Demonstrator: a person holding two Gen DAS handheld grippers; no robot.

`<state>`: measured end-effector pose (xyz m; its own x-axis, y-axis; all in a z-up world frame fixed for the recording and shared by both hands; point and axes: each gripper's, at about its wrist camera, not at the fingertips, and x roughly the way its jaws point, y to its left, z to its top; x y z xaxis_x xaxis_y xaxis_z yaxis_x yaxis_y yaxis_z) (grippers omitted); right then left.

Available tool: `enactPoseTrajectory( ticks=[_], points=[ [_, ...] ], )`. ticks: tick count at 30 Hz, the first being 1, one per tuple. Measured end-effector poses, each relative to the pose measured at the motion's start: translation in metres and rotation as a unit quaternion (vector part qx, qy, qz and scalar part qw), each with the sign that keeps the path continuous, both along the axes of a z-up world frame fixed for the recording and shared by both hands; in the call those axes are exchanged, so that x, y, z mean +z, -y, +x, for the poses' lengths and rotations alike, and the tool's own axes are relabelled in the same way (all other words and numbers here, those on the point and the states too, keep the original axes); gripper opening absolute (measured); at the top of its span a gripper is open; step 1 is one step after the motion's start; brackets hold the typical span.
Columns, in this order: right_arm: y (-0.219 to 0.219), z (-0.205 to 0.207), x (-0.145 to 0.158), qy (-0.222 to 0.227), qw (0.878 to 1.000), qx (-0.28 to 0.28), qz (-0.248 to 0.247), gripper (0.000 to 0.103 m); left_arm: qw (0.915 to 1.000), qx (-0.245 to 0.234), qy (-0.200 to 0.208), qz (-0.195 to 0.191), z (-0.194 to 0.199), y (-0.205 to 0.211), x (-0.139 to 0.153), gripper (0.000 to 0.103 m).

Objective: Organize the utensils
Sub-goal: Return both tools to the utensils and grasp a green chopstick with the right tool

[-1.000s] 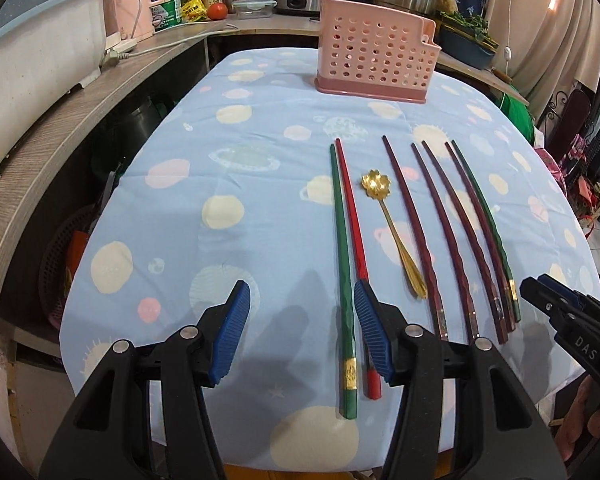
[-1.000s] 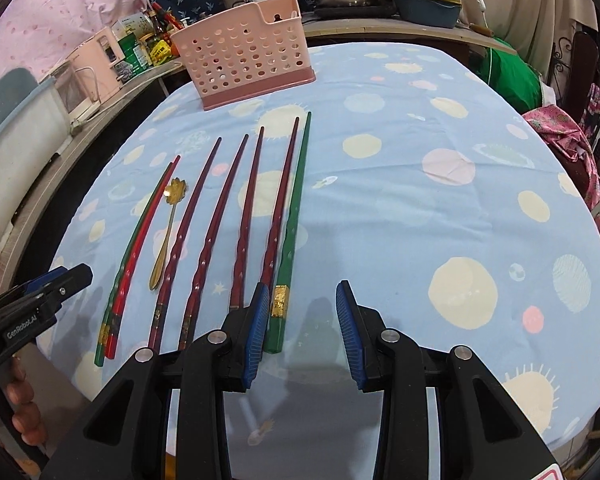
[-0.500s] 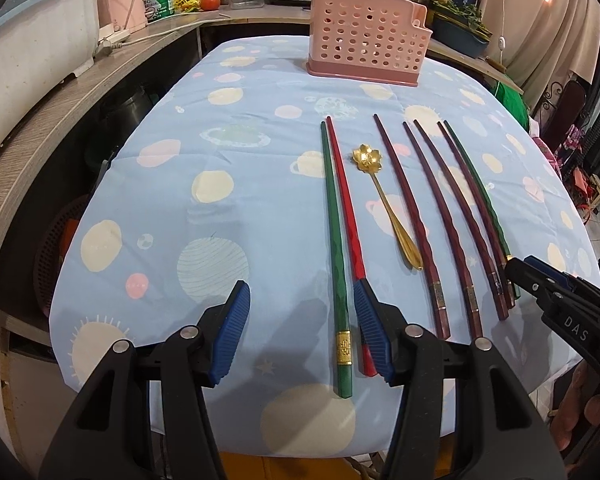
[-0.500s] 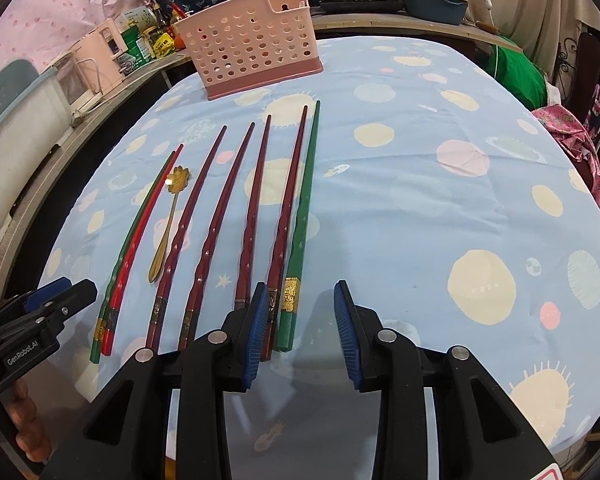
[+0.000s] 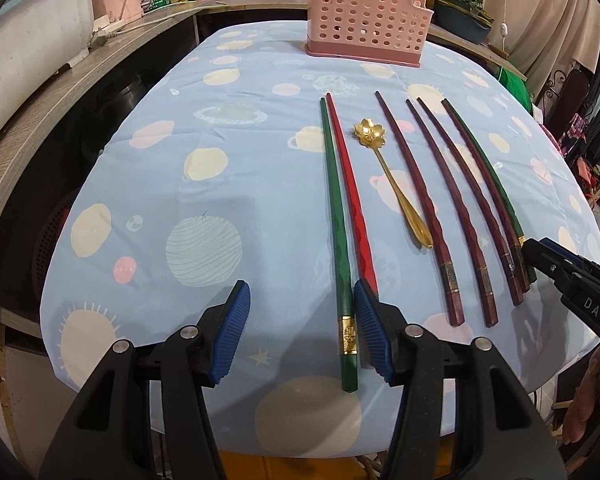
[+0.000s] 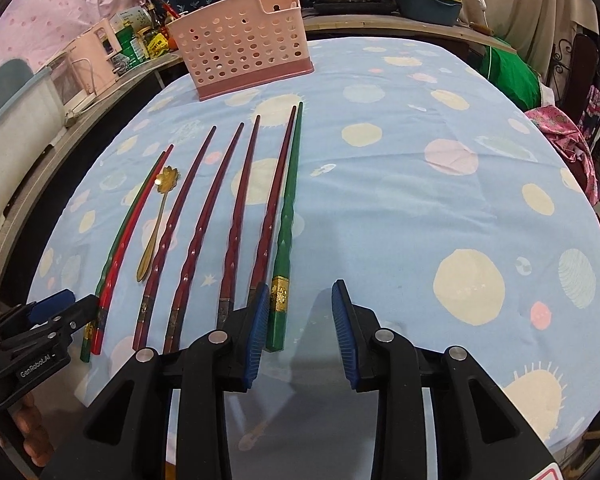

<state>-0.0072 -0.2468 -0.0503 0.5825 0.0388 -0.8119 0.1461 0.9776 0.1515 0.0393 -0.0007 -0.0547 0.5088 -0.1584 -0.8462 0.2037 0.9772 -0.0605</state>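
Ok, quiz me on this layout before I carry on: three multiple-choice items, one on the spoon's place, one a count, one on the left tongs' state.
1. The gold spoon lies: A left of every chopstick; B between the red chopstick and the dark-red chopsticks; C right of every chopstick.
2. Green chopsticks in the row: A one; B four; C two.
3. The left tongs are: A open, gripping nothing; B shut on the spoon; C shut on a chopstick.
Answers: 1 B, red on its left, dark-red on its right; 2 C, one at each end of the row; 3 A, the pads stand well apart, pressing nothing.
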Motion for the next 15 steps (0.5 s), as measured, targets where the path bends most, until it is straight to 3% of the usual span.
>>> enactPoseTrajectory(
  ticks=[4, 15],
  points=[
    [-0.002, 0.0, -0.001, 0.003, 1.0, 0.003, -0.011, 0.03, 0.9999, 0.003, 0.004, 0.009, 0.0, -0.001, -0.001, 0.051],
    [0.001, -0.003, -0.002, 0.006, 1.0, 0.002, -0.024, 0.013, 0.9998, 0.01, -0.003, 0.017, -0.007, -0.01, -0.001, 0.051]
  ],
)
